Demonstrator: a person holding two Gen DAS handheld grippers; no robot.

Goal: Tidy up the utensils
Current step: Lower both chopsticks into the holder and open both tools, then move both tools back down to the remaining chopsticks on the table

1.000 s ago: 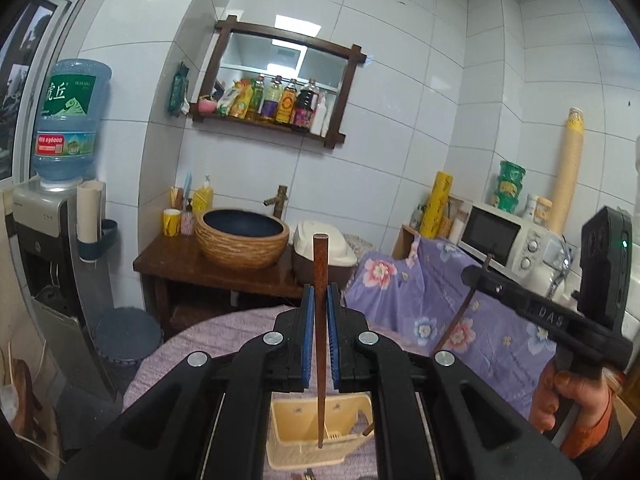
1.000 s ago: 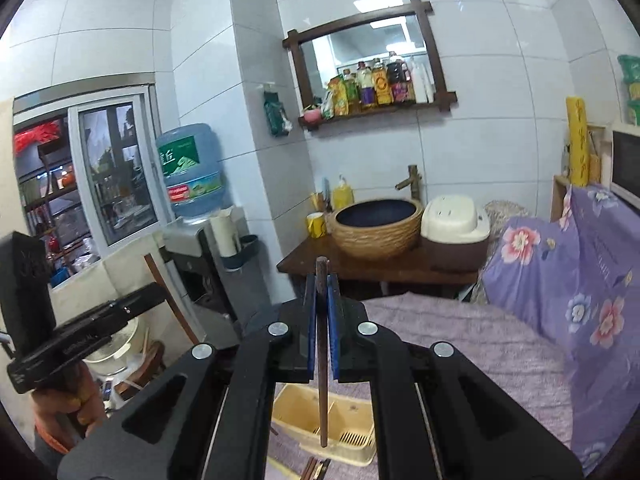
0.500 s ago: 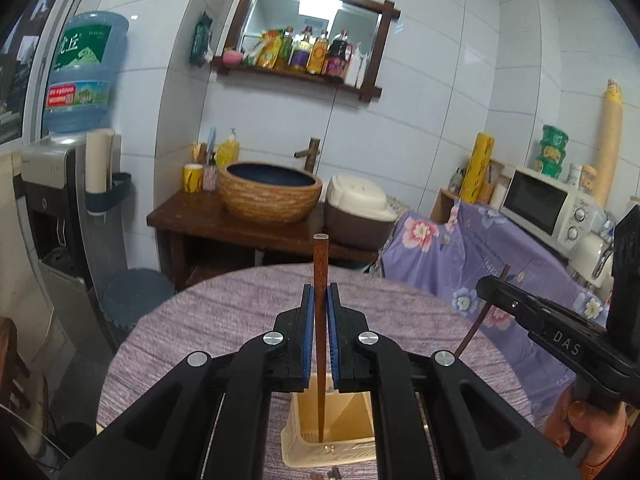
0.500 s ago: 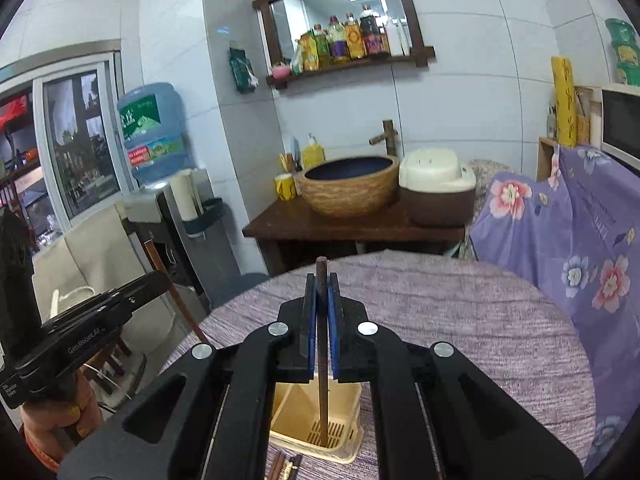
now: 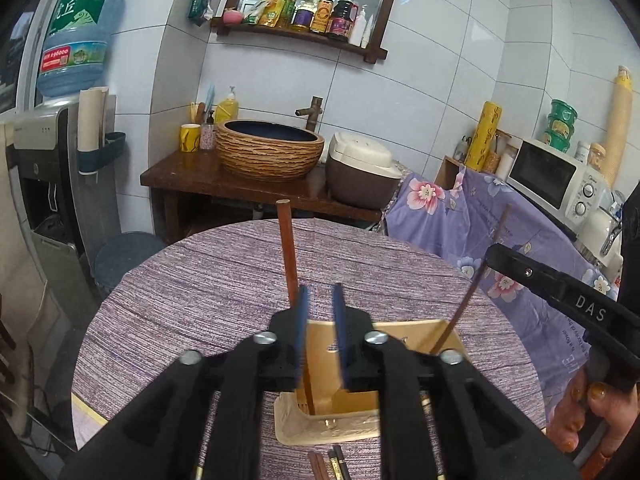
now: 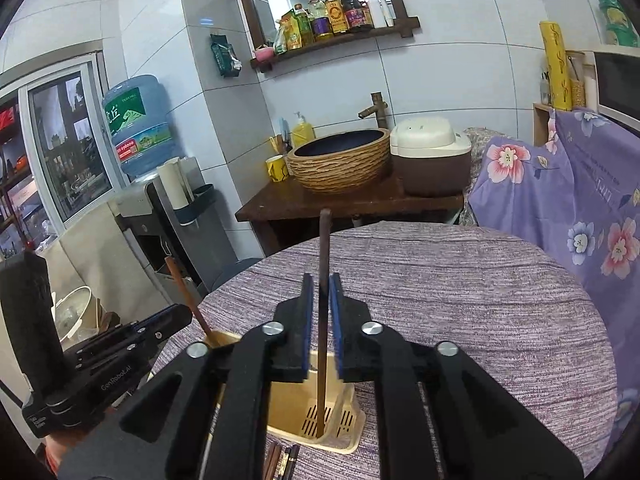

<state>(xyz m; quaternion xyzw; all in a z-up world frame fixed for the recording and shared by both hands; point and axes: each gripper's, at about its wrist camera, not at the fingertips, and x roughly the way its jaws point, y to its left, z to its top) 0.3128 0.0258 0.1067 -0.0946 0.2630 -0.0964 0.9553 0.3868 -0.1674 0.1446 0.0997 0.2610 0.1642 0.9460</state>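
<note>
A cream utensil holder (image 5: 400, 340) (image 6: 344, 400) stands on the round purple table. My left gripper (image 5: 320, 312) is open; a brown chopstick (image 5: 289, 256) leans on its left pad, its tip down in the holder. My right gripper (image 6: 320, 296) has its pads slightly apart around a dark chopstick (image 6: 323, 264) that stands in the holder; I cannot tell whether they grip it. The left gripper body (image 6: 100, 360) and its chopstick (image 6: 188, 300) show in the right wrist view. The right gripper body (image 5: 560, 292) and its chopstick (image 5: 472, 292) show in the left wrist view.
More chopsticks (image 5: 328, 464) (image 6: 282, 460) lie on the table (image 5: 200, 288) in front of the holder. Behind the table are a wooden stand with a basin (image 5: 268, 152), a rice cooker (image 5: 364, 168), a water dispenser (image 5: 52, 152) and a floral-covered cabinet (image 5: 520, 240).
Both grippers moved down toward the holder, lowering the chopsticks into it. The left jaws opened and its chopstick now leans free. The right jaws parted a little.
</note>
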